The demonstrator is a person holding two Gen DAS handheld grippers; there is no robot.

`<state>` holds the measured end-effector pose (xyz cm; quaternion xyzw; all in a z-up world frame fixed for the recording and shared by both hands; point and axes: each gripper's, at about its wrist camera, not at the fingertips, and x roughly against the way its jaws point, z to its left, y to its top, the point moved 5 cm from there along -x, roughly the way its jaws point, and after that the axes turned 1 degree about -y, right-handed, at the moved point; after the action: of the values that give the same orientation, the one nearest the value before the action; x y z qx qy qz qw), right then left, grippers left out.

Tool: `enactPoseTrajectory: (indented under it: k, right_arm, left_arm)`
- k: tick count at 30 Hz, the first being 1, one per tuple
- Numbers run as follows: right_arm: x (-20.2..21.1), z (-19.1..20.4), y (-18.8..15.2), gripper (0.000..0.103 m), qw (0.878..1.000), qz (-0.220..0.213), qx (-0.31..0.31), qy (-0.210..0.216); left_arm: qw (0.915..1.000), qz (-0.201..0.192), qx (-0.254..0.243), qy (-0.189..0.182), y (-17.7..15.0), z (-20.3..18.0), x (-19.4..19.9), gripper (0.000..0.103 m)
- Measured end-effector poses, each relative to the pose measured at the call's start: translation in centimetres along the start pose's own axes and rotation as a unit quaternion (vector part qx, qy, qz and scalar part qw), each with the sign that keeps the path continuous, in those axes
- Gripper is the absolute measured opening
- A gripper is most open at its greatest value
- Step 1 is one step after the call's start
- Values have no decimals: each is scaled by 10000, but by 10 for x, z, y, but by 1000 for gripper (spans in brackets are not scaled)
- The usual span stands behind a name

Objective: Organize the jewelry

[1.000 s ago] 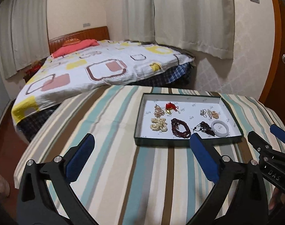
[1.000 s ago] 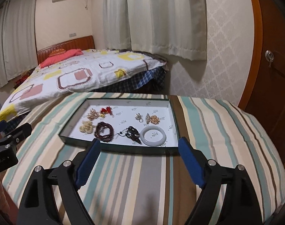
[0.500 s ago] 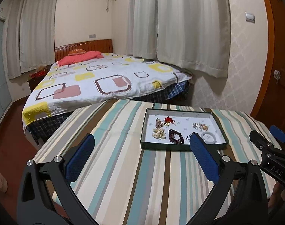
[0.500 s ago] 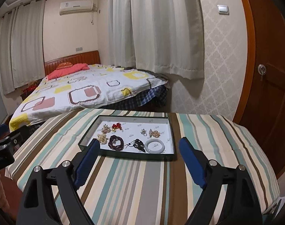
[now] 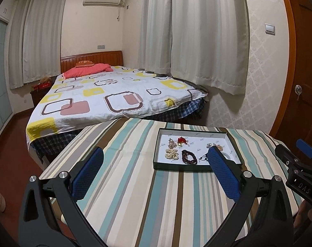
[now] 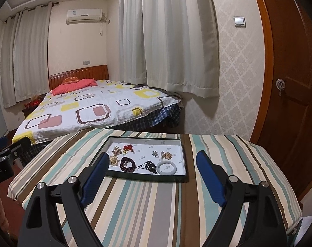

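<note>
The tray [image 6: 182, 160] is sitting on the striped tablecloth [image 6: 156, 205], holding a pale bangle [image 6: 166, 167], dark beads [image 6: 127, 164] and a red charm [image 6: 128, 148]. You are holding your left gripper [image 5: 156, 168] and right gripper [image 6: 153, 170] wide apart, empty, near the tray. The bed [image 5: 114, 94] is lying beyond the tray.
</note>
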<state>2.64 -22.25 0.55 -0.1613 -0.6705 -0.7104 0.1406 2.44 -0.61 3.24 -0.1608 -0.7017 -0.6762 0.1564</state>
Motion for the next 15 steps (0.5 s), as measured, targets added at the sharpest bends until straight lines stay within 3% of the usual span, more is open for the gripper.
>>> enactPoseTrajectory:
  k: [15]
  right_arm:
    - [1, -1, -1, 84, 10000, 3, 9, -13]
  left_arm:
    - [10000, 42, 19, -9, -2, 1, 1, 99]
